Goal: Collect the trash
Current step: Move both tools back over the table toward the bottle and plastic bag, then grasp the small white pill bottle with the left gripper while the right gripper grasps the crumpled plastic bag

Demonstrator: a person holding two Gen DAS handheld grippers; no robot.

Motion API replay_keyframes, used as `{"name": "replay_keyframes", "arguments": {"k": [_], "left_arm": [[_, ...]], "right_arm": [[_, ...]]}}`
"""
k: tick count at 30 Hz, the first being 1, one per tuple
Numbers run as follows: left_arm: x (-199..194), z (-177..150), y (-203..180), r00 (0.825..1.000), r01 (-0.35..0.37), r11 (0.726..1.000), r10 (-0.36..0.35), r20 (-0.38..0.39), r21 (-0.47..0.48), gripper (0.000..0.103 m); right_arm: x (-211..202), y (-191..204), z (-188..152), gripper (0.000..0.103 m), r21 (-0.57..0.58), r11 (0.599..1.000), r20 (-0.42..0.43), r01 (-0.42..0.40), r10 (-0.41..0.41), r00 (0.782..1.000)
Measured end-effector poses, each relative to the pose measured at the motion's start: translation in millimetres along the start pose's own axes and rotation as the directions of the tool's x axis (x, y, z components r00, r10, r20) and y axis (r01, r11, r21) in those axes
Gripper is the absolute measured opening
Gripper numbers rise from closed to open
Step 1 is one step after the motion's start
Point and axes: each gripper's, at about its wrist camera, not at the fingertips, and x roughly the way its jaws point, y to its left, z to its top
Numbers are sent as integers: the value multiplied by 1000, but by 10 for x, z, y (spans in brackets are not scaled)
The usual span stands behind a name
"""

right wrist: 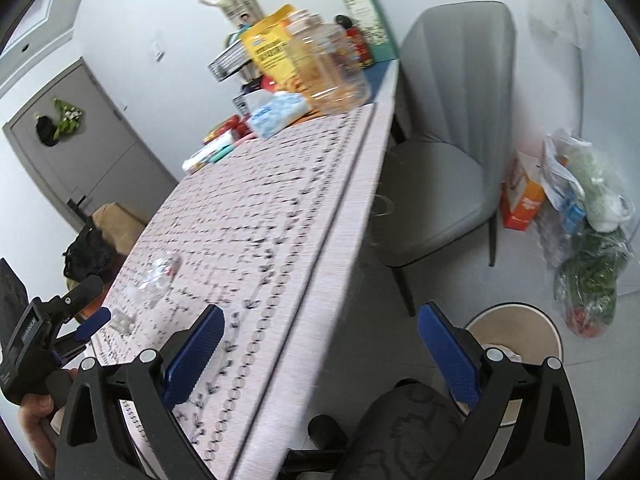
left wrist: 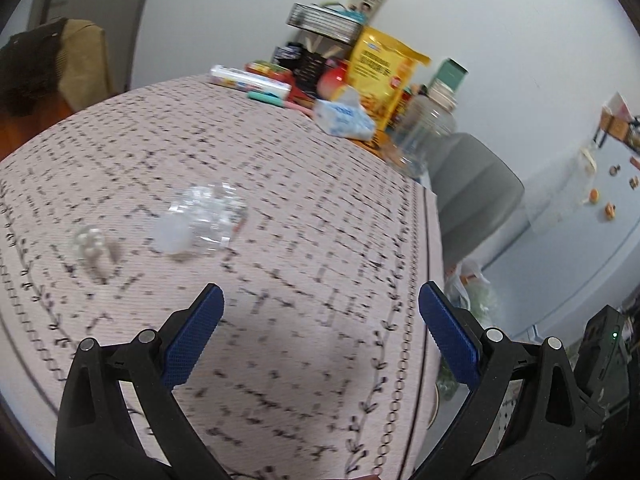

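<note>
— Looking at the worktop (left wrist: 304,208), what can't you make out?

— Motion blur smears most of it. The clear wrapper (left wrist: 208,216) is a crumpled, see-through shape with a whitish lump at its near end; I cannot tell what it once held. Left of the wrapper sits a small clear bit (left wrist: 89,242), too blurred to name. From the right wrist view both show only as faint glints near the worktop's left edge.

— And the clutter?

— Far beyond the wrapper, by the wall: a yellow bag (left wrist: 380,76), a tissue pack (left wrist: 344,118), a clear jar (left wrist: 428,128). Labels are unreadable.

— The grippers?

— The left gripper (left wrist: 320,336) hovers over the worktop, nearer than the wrapper and to its right, fingers wide apart, nothing between them. The right gripper (right wrist: 320,356) is held off the worktop's right edge, tilted, fingers likewise spread and empty. A hand (right wrist: 34,420), cut off by the frame, grips the left tool.

— The bin?

— The bin (right wrist: 548,328) stands on the floor, right of the worktop, partly hidden behind the right finger.
</note>
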Motion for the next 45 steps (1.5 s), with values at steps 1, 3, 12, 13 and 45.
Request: {"name": "replay_keyframes", "arguments": {"k": [1,3,12,13,45], "left_arm": [[-29,8,46,1000,-4,1000,4,8,-8,97],[-114,27,180,999,-19,999,20,31,-33,97],[-349,76,763,993,-81,990,90,73,-118,96],[-362,71,831,992,-89,988,99,73,-129,96],[166,67,1466,959,-280,934,283,-20,-221,25]], "right_arm": [[19,56,2,95,-7,1000,-2,-8,8,1000],[60,180,5,95,-23,999,-6,-24,23,1000],[292,677,-7,95,-101,992,-41,-76,72,997],[346,723,-11,95,-106,991,-50,-80,75,996],[1114,1851,-83,95,-213,950,-210,-228,183,960]]}}
